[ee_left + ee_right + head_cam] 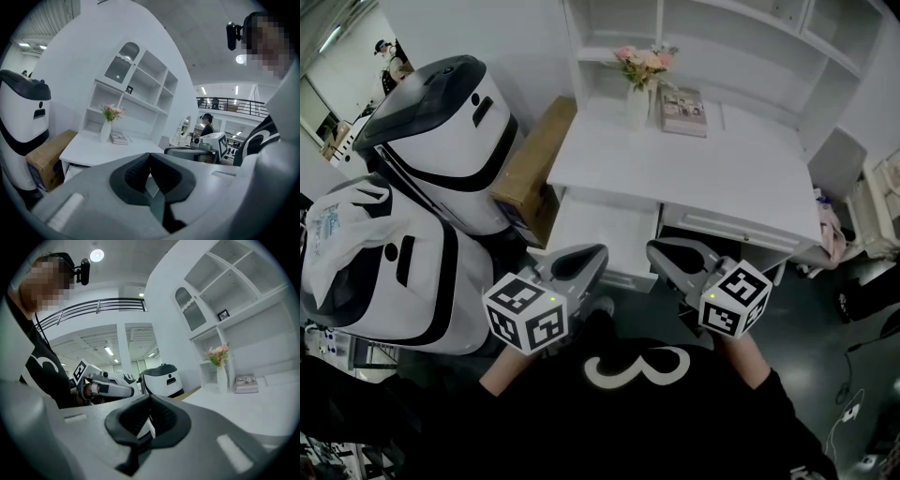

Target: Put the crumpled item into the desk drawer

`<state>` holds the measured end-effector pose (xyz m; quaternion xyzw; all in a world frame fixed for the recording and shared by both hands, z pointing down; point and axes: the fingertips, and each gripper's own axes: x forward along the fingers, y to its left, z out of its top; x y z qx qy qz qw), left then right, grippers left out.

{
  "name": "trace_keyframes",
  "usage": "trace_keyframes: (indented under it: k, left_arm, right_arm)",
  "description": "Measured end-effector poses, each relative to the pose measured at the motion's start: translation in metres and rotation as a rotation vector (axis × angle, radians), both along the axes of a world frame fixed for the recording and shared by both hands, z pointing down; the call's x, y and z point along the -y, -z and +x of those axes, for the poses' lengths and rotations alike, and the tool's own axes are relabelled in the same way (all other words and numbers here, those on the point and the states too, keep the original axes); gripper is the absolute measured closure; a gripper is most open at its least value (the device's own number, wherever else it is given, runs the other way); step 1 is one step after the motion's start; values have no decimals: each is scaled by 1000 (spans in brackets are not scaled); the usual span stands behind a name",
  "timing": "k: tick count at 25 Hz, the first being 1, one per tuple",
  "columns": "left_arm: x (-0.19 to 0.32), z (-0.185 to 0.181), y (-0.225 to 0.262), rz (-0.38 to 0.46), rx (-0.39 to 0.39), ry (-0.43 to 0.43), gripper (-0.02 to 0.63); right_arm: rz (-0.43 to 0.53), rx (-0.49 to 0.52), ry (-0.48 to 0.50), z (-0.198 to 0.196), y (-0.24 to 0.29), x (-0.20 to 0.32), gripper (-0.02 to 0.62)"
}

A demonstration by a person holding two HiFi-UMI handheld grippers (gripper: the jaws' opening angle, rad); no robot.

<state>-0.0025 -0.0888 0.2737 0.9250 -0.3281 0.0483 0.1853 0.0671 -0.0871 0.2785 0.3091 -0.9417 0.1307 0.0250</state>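
The white desk (pixel 722 169) stands ahead of me in the head view, with its left drawer (pixel 605 230) pulled open; what shows of the inside is bare white. No crumpled item shows in any view. My left gripper (pixel 596 255) and right gripper (pixel 656 249) hang side by side close to my chest, just short of the desk front, both shut and empty. In the left gripper view the left gripper (pixel 150 155) has its pads meeting at the tips, and the right gripper (pixel 201 144) shows beyond them. The right gripper (pixel 150 398) is shut too, with the left gripper (pixel 101 386) in sight.
A vase of flowers (pixel 639 89) and a book (pixel 682 111) sit at the back of the desktop under white shelves (pixel 712 28). A cardboard box (pixel 534 159) leans at the desk's left side. Two large white and black machines (pixel 441 141) stand further left.
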Motion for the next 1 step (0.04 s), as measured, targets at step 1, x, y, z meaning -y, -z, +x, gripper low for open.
trace_keyframes:
  k: [1]
  left_arm:
    - [-2,1,1,-4,-5,-3,595]
  right_arm:
    - [0,1,-1,1,1,-1,594]
